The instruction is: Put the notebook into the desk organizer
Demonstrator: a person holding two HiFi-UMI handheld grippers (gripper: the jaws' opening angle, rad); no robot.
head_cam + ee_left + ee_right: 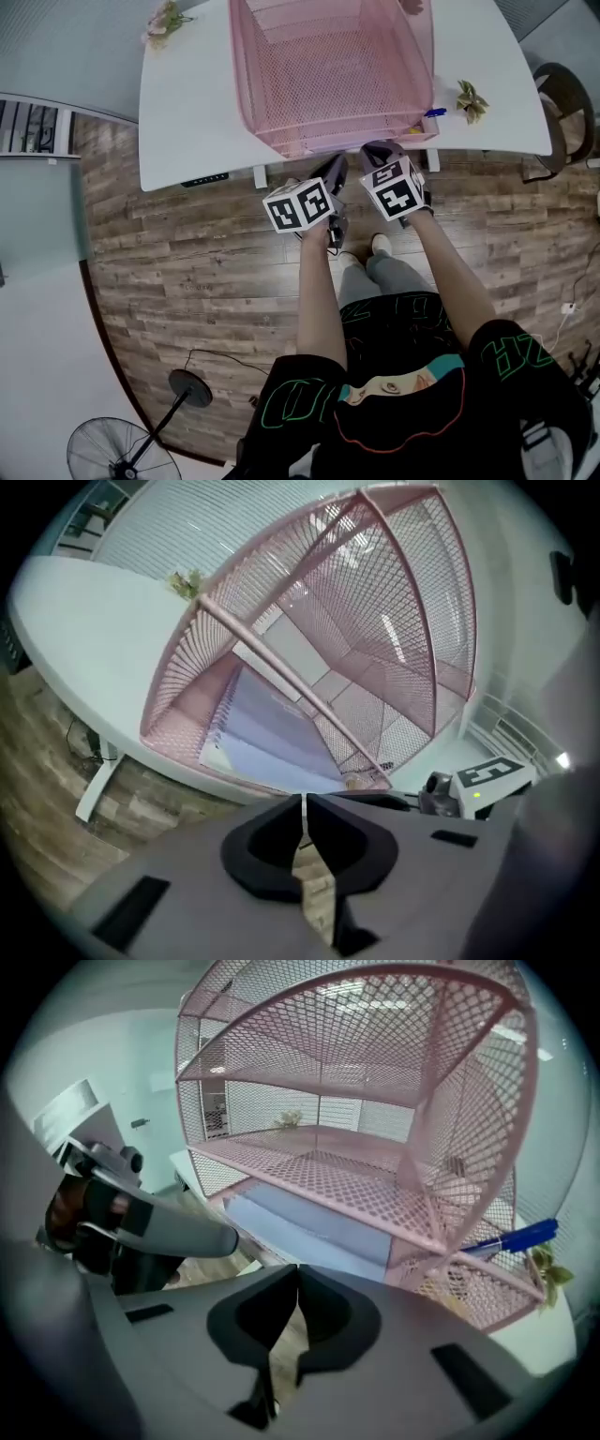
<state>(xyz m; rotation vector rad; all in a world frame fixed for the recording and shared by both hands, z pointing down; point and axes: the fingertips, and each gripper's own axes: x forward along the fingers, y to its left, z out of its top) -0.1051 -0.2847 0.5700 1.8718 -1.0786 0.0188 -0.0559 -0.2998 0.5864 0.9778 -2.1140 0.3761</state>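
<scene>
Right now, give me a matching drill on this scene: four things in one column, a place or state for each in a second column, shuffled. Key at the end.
Things
1. notebook
2. blue pen
3. fan
4. right gripper

Place or state
A. standing on the wood floor
B. jaws together, nothing between them
C. lying in the bottom tier of the desk organizer
D. sticking out at the desk organizer's side

Pairs: 1-C, 2-D, 3-A, 4-B
</scene>
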